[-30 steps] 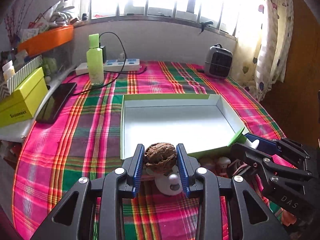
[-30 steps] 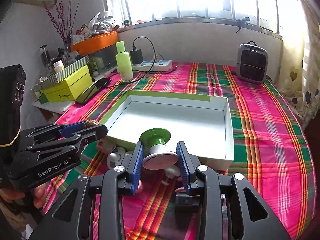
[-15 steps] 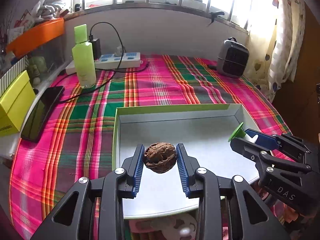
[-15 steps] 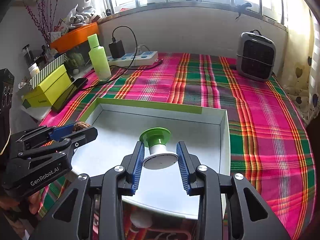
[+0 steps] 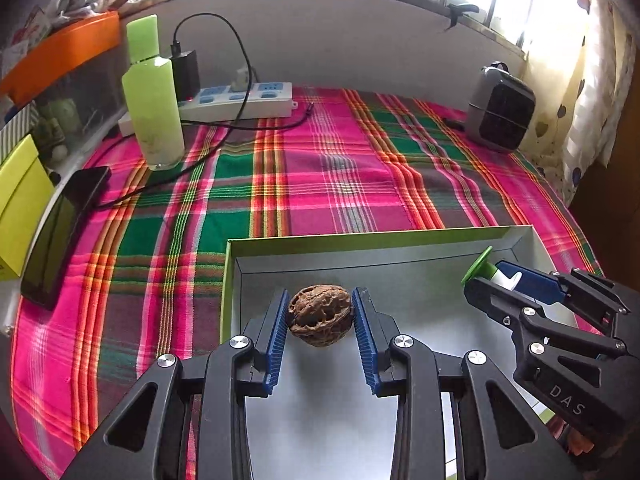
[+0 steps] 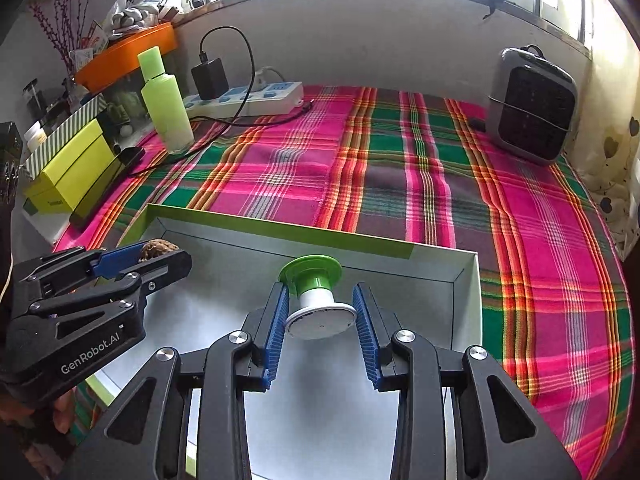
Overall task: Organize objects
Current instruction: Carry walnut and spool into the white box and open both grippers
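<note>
Your left gripper [image 5: 320, 316] fingers pinch the walnut [image 5: 320, 315]: hard, light, rolls easily. Your right gripper [image 6: 320, 316] fingers clamp the spool's [image 6: 317, 304] slick base over the tray [image 6: 464, 304].

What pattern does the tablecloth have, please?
The tablecloth is a plaid of pink, green and orange stripes, clearest in the right wrist view.

Surface: I saw a table under a plaid cloth [image 6: 400, 168] | white tray [image 6: 466, 292] lay on it nearest me | beyond tray: green bottle [image 6: 166, 108], power strip [image 6: 248, 100], heater [image 6: 534, 108] | left of tray: black phone [image 5: 60, 236]
</note>
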